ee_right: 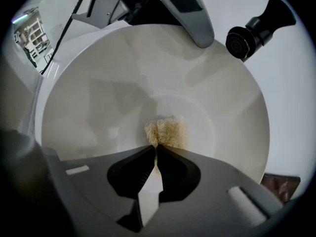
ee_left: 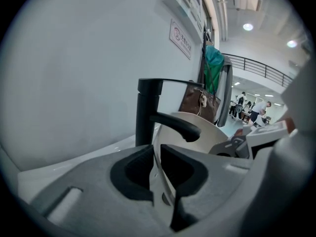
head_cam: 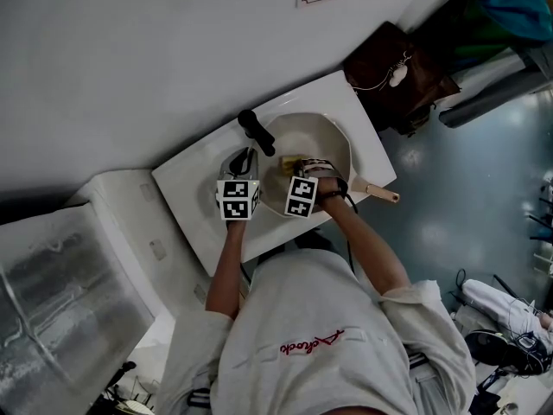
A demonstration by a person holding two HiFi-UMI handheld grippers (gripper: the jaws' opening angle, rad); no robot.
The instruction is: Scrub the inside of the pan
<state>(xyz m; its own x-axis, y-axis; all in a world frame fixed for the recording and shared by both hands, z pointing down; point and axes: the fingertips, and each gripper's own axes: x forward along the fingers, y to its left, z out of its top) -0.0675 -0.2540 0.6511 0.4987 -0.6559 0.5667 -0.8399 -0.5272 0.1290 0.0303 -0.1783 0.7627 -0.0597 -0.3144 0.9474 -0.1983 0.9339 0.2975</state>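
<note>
Pan (ee_right: 148,73): sat in the sink (head_cam: 194,201), rim pinched by left tongs (ee_left: 157,167).
Right tongs (ee_right: 156,152): clenched on scrub pad (ee_right: 168,131), at pan's centre.
Progress: scrubbing seemed midway; walls likely remained.

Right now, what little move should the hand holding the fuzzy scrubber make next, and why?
Probably slide the right hand-held gripper so its fuzzy tan scrubbing pad rubs a small circle across the floor of the round cream pan. The pad is pinched in its jaws at the pan's middle, and the left hand-held gripper is clamped on the pan's rim, steadying it.
</note>
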